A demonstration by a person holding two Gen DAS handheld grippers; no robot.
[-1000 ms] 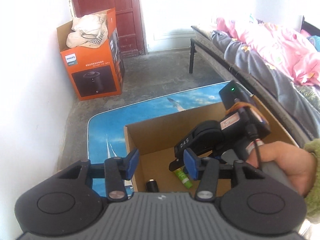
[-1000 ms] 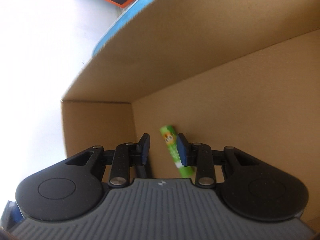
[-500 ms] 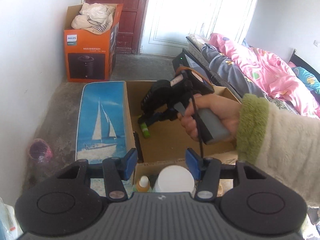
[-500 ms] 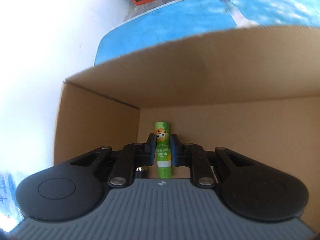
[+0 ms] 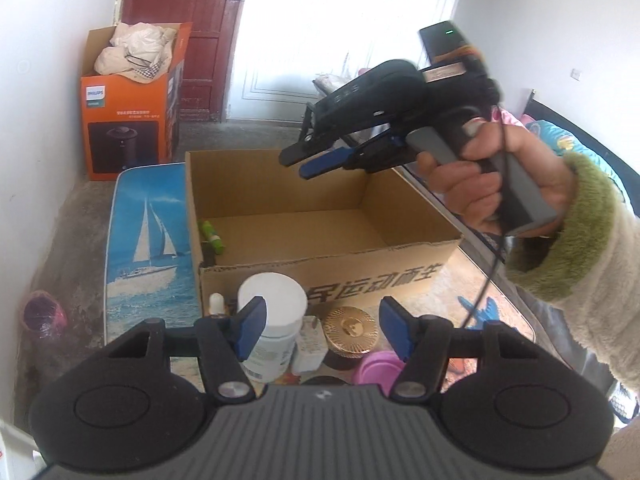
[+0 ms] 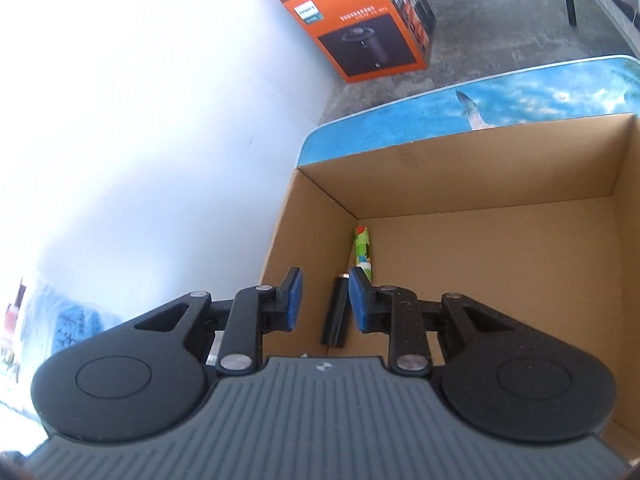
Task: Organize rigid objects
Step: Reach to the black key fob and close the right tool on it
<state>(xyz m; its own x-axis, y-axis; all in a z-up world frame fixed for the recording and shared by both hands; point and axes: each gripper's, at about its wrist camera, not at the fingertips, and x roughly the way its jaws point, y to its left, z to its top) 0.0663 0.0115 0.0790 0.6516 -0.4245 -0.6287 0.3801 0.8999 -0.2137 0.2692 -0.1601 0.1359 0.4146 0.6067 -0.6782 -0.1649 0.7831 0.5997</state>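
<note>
An open cardboard box [image 5: 320, 268] stands on the sailboat-print table [image 5: 144, 220]. A green tube [image 5: 212, 235] and a black cylinder [image 6: 335, 312] lie along its left wall. My right gripper [image 6: 324, 302] hangs above them; its jaws are opening with nothing between them. In the left wrist view the right gripper [image 5: 316, 160] hovers over the box in a hand. My left gripper [image 5: 322, 330] is opening in front of the box, over a white-capped bottle [image 5: 274, 300], a small carton [image 5: 310, 340] and a gold-lidded jar [image 5: 351, 328]. It touches none of them.
A small dropper bottle [image 5: 216, 304] and a pink lid [image 5: 378, 368] sit beside the jar. An orange carton [image 5: 124, 120] with cloth in it stands by the red door. A bed [image 5: 560, 136] runs along the right. A pink cup [image 5: 40, 314] is on the floor.
The right gripper closed on the green tube, then let it go and rose out of the box. The left gripper drew back to the items before the box, its jaws wider.
</note>
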